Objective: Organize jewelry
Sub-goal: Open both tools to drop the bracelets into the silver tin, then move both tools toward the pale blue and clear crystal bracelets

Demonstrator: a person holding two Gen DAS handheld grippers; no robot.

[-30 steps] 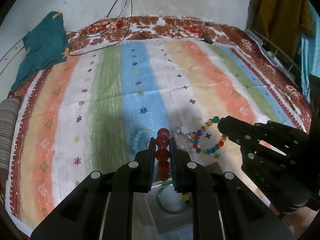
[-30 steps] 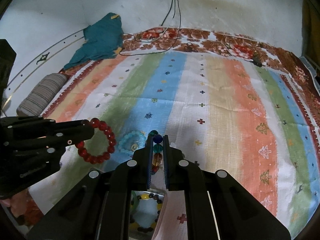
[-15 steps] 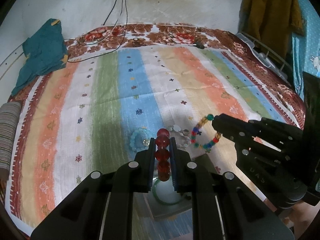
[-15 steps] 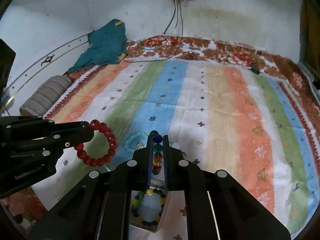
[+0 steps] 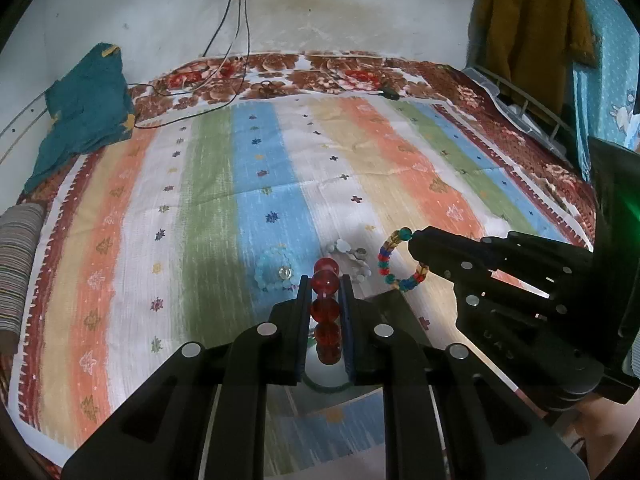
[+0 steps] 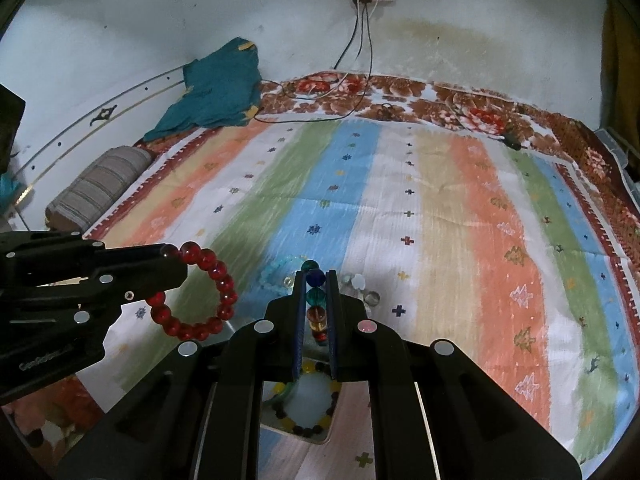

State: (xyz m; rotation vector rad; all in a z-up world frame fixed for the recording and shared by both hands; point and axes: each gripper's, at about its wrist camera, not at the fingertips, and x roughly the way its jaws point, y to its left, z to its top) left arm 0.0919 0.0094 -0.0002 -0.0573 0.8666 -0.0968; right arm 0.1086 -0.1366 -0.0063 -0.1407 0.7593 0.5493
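My left gripper [image 5: 325, 286] is shut on a red bead bracelet [image 5: 326, 308], which also shows hanging from it in the right wrist view [image 6: 192, 292]. My right gripper [image 6: 316, 280] is shut on a multicoloured bead bracelet [image 6: 316, 304], which also shows in the left wrist view [image 5: 394, 260]. Both are held above the striped bedsheet [image 5: 360, 168]. On the sheet lie a pale blue bead bracelet [image 5: 274, 266] and a white bead bracelet [image 5: 352, 256]. Below the grippers an open box [image 6: 304, 404] holds a green bangle and a yellow-and-dark bead bracelet.
A teal cloth [image 5: 84, 108] lies at the far left of the bed, with a striped bolster [image 5: 18, 264] at the left edge. Cables [image 5: 236, 40] hang from a wall socket onto the bed. A metal rack [image 5: 524, 104] and hanging clothes stand at the right.
Both grippers have lifted and pulled back from the sheet, each still holding its bracelet. More of the wall and socket shows now.
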